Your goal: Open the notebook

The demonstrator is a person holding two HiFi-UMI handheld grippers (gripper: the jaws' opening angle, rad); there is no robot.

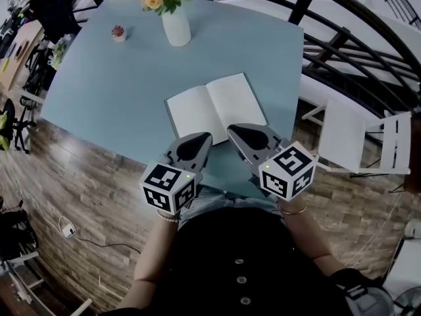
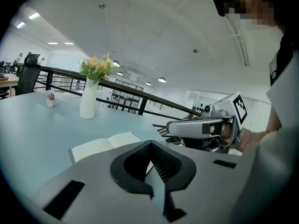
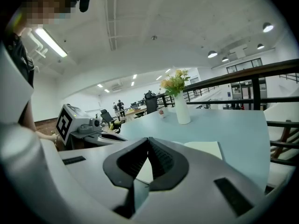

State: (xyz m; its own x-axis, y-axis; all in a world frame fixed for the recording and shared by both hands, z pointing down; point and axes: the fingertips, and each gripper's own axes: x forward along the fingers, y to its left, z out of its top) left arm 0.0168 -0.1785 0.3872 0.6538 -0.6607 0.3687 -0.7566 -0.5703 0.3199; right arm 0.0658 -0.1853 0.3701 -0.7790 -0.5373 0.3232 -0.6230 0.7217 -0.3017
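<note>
White-paged notebook [image 1: 216, 107] lies open by the pale blue tabletop's [image 1: 112, 91] near edge

Left tool [image 1: 204, 139] and right tool [image 1: 232, 131] are both pinched together and empty. Imo the unheld pages might flop back, or a tip could shove it off.

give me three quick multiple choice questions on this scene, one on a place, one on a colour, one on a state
1. Where does the vase stand?
A. on a shelf
B. on the table, beyond the notebook
C. in a box

2. What colour is the table?
A. red
B. black
C. light blue

3. How does the notebook lie?
A. open, pages up
B. shut
C. standing on edge

Answers:
1 B, the head view shows it near the table's far edge, past the notebook.
2 C, the top looks pale blue in every view.
3 A, two blank pages face up on either side of the fold.
</note>
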